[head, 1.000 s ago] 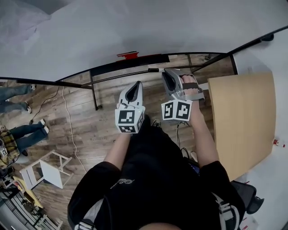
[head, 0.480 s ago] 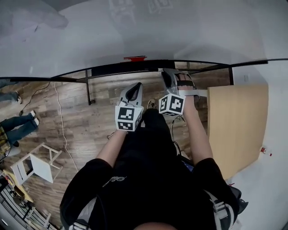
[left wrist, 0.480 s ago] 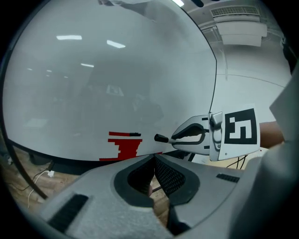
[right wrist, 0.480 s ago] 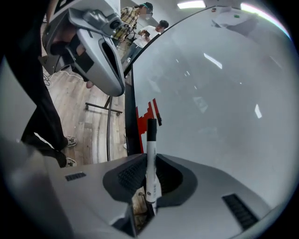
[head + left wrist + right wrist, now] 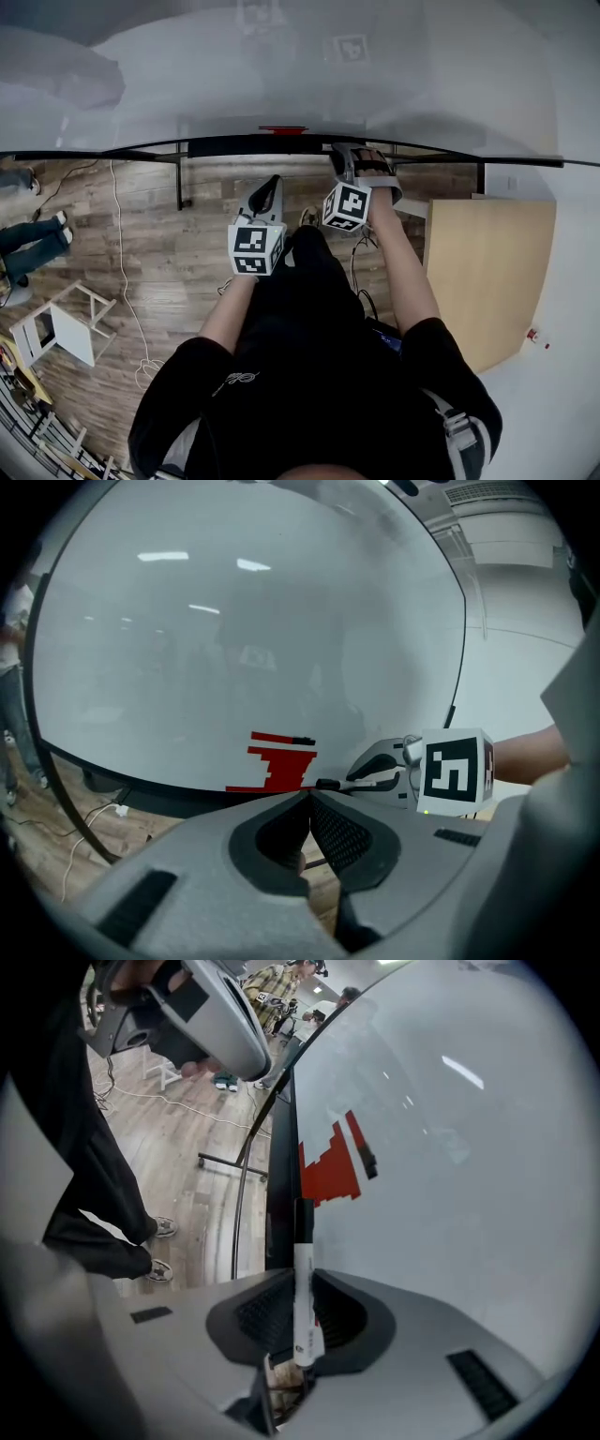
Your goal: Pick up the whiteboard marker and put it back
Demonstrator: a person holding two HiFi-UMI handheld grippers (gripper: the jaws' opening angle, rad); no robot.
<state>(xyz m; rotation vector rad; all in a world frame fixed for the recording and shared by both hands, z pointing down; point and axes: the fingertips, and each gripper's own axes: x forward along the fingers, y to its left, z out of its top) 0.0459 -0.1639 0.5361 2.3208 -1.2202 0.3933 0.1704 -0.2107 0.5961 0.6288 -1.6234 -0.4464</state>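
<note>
Right hand-held gripper [image 5: 299, 1288] clamps the whiteboard marker [image 5: 303, 1258] close to the whiteboard [image 5: 450, 1166]; left hand-held gripper [image 5: 309, 806] closed, empty

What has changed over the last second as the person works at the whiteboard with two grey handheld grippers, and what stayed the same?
The right gripper, clamped on the white, black-capped whiteboard marker, dropped toward the black tray under the whiteboard and rolled slightly. The left gripper sank a little too. Unchanged: the marker is held, and the left jaws are shut and empty.
</note>
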